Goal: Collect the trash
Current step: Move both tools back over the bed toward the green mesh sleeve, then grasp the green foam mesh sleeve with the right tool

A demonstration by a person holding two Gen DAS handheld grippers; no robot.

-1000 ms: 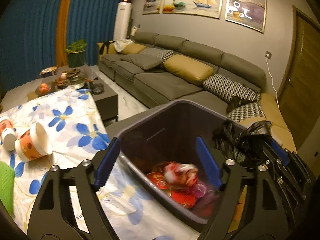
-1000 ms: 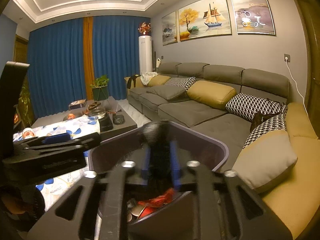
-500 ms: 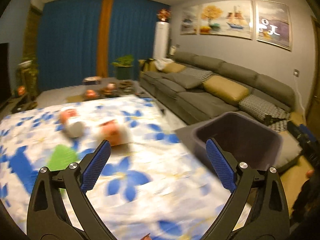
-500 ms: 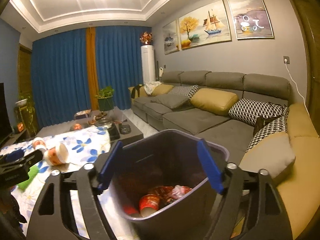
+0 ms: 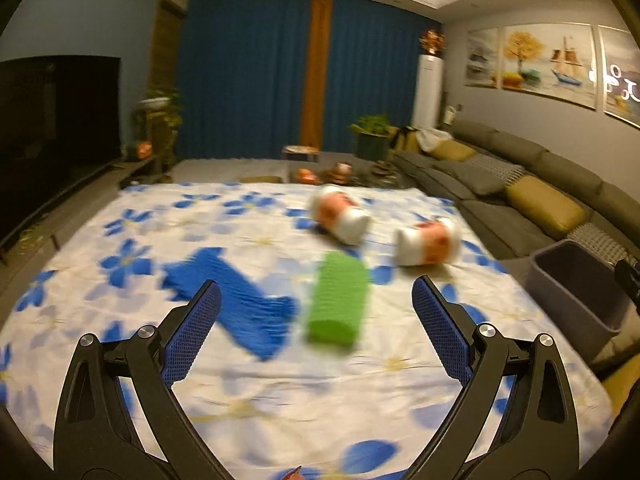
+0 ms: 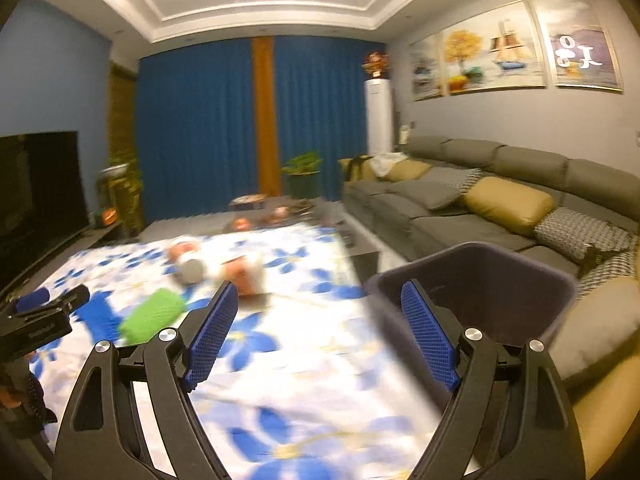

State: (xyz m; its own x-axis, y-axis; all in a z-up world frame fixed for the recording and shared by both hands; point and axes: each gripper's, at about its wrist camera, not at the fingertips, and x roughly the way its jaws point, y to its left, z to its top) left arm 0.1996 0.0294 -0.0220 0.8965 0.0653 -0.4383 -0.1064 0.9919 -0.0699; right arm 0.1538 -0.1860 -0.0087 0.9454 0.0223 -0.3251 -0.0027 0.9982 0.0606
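Both views swung from bin (image 6: 472,276) to blurred, tipped cups (image 5: 426,240).

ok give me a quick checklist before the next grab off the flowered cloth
1. Left claw empty and open: ok, nothing between its pads.
2. Right claw empty and open: ok; its jaws have just been opening, nothing between them.
3. Trash left on the flowered cloth: ok, green roll, blue piece and two tipped cups.
4. Nearest target lined up: ok, green roll lies ahead between the left claw's fingers.
5. Bin in place: ok, at the cloth's right edge.
6. Bin has room: cannot tell, inside is dark.
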